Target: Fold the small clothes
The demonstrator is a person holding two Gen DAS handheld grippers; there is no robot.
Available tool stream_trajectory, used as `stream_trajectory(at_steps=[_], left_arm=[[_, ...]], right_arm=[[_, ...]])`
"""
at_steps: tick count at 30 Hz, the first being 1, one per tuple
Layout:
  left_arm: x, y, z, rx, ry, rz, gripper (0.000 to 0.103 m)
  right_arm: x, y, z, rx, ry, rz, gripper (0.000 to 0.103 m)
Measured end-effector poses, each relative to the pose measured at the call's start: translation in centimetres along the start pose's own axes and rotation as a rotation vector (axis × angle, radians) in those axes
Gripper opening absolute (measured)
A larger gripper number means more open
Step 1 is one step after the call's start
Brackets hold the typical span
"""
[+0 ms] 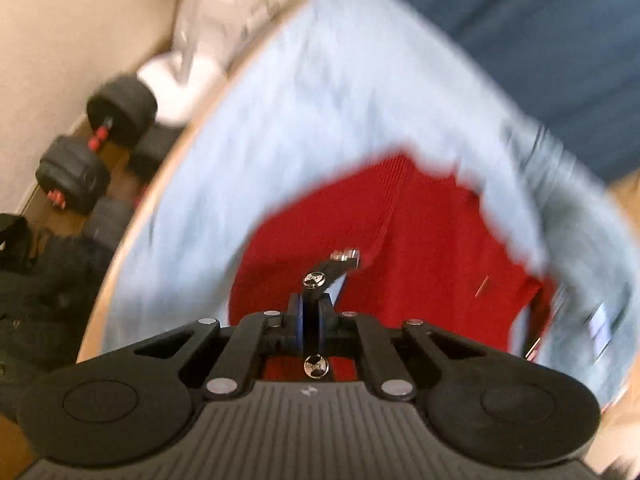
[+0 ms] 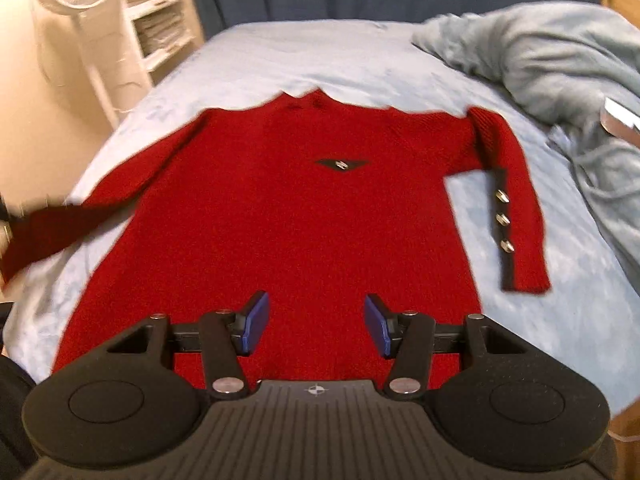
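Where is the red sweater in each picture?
Left wrist view: the red sweater fills the lower middle, ahead of the shut left fingers.
Right wrist view: the sweater lies flat across the middle, beyond the open right fingers.
Shared landmark: the light blue sheet under it.

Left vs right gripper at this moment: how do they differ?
1. The left gripper is shut; the right gripper is open, its blue pads well apart.
2. The left gripper pinches the black buttoned cuff of the red sweater; the right gripper holds nothing and hangs over the sweater's lower body.
Shared: both point down at the sweater on the light blue sheet.
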State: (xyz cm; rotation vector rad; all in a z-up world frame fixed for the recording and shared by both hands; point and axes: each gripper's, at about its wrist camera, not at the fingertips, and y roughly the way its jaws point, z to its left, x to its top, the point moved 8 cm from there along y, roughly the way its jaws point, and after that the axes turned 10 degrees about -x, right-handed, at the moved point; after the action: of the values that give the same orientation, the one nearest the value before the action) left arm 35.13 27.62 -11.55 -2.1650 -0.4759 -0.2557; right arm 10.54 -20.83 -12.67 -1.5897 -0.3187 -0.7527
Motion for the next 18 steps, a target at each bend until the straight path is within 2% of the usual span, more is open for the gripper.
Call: stream_trajectory(at_steps=[4,8,12,15,18], left_arm=[[6.7,-4.3,-1.7,-0.044,-0.092,-0.147,0.007],[12.8,-4.4,-5.1,-0.126,-0.232,-0.214,0.007],[15.2,-0.2,-12.1,-0.153,-0.195,-0.159,0.007],[14.4,6.2,-19.8,-0.21,-0.15,-0.066,0.007],[11.2,13.4,-28.2,-0.286,-0.099,0.05,0.007]], right_arm=[[1.1,0.3,2.3,0.047,0.013,-0.005,0.054],[0.9,1.1,3.4,0.079,0.007,0.015,0.054],[-0.1,2.7,1.5,0.057,0.039,0.052,0.054],[-0.8,4.4,-0.8,0.02,0.099,0.091,0.054],[-1.8,5.6,-3.4,-0.014,0.158,0.119,0.054]])
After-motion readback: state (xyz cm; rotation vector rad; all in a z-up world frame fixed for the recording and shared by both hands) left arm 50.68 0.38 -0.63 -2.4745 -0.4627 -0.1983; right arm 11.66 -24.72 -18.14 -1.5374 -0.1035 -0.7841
